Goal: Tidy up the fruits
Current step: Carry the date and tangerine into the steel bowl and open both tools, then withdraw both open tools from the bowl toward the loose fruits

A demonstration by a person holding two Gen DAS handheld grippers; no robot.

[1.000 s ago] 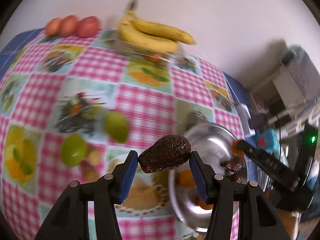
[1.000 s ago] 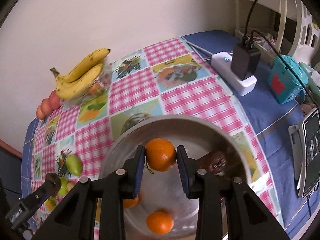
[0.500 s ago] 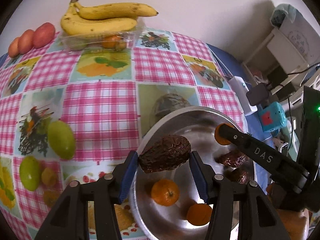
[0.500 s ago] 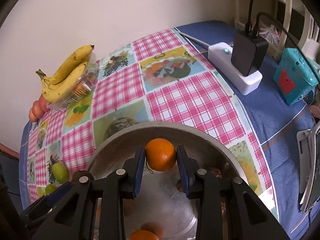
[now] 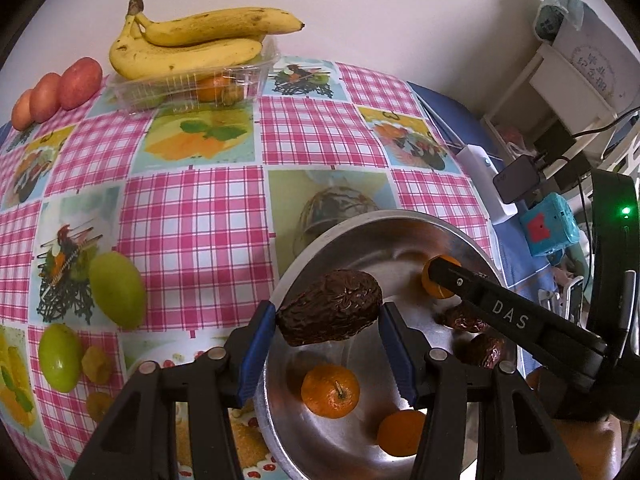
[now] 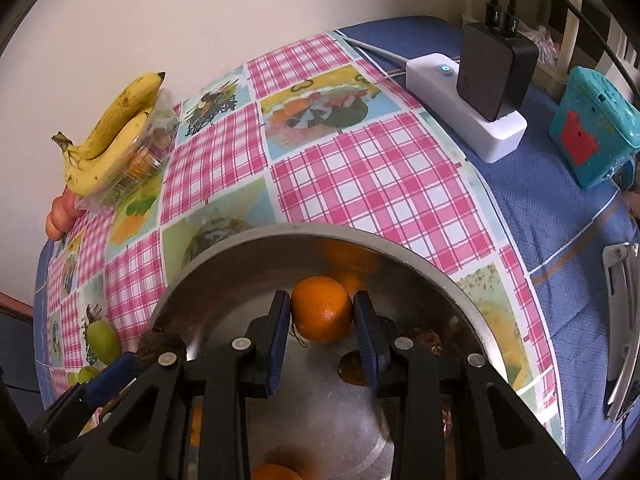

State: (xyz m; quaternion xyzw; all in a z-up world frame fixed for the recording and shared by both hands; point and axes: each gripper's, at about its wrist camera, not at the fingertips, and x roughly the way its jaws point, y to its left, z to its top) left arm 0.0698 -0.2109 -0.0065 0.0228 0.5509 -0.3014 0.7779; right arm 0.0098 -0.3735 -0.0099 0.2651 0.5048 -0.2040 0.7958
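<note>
My left gripper (image 5: 328, 330) is shut on a dark wrinkled date (image 5: 330, 307) and holds it above the near left part of a steel bowl (image 5: 360, 226). My right gripper (image 6: 322, 314) is shut on an orange (image 6: 322, 308) low inside the same bowl (image 6: 256, 240). It shows in the left wrist view as a black arm whose tip holds that orange (image 5: 432, 280). In the bowl lie two oranges (image 5: 330, 390) and two dates (image 5: 464, 320).
Two green fruits (image 5: 116, 288) and small dried fruits lie on the checked cloth at the left. Bananas (image 5: 192, 46) rest on a clear box at the back, red apples (image 5: 78, 82) beside it. A white power strip (image 6: 464, 100) and teal box (image 6: 592, 124) are at the right.
Both grippers came down toward the bowl. My left gripper carried the date from over the cloth to over the bowl; my right gripper sank deeper with its orange.
</note>
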